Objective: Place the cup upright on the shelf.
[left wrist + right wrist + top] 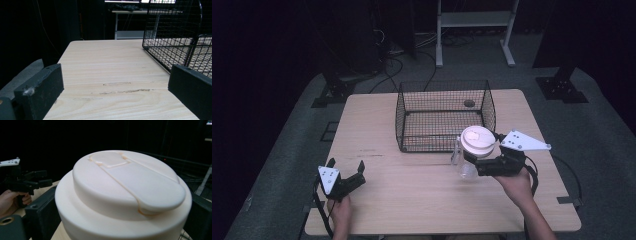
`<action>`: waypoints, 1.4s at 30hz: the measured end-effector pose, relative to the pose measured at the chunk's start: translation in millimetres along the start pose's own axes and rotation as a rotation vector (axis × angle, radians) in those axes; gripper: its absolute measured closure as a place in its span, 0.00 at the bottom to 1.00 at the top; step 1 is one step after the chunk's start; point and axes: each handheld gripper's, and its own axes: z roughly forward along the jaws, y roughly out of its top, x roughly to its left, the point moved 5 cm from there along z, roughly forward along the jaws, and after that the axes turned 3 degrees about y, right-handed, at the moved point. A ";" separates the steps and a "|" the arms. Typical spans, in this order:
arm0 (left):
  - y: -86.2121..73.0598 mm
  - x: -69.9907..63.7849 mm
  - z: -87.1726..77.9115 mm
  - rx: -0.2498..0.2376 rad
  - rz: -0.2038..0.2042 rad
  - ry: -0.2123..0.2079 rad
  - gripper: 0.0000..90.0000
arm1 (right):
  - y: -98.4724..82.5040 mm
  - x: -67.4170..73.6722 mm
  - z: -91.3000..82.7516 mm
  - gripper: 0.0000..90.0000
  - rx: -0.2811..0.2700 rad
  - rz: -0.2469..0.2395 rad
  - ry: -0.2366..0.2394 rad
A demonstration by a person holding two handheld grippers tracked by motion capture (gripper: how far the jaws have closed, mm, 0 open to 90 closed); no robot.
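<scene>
While the right gripper [473, 159] clasps a clear plastic jar with a wide white lid [477, 141] just below that lid, we see the jar upright, held at the near right corner of the black wire mesh basket [444, 116], seemingly lifted a little off the pale wooden table [412, 195], though we cannot tell for certain. In the right gripper view the white lid [125, 195] sits squarely between the two black jaws, which press in on either side. The basket lies directly ahead of the jar and slightly to its left, its open top facing upward, so we judge that the coming move depends on carrying the jar up over the near wire rim and forward. The right hand [516, 182] is far closer to the basket than the left. The left gripper [345, 171] rests low near the table's front left corner, well apart from the jar, its jaws spread wide with nothing between them; in the left gripper view we see bare tabletop ahead and the basket's [175, 37] corner off to the right
</scene>
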 end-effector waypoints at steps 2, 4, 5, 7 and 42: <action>0.0 -0.1 0.0 0.000 0.002 0.001 0.00 | 6.7 1.6 1.1 0.05 -0.001 -0.017 -0.006; 0.1 -0.3 0.1 -0.003 -0.004 -0.002 0.00 | 14.0 2.7 2.9 0.05 0.000 -0.034 -0.005; 0.2 -0.2 0.0 -0.004 -0.005 -0.001 0.00 | 18.3 3.1 4.3 0.05 -0.002 -0.045 -0.007; 0.2 -0.1 0.0 -0.004 -0.005 -0.001 0.00 | 21.5 3.5 5.1 0.05 0.000 -0.050 -0.010; 0.2 0.0 -0.1 -0.004 -0.010 -0.006 0.00 | 93.0 -16.8 51.6 0.05 -0.007 -0.102 -0.034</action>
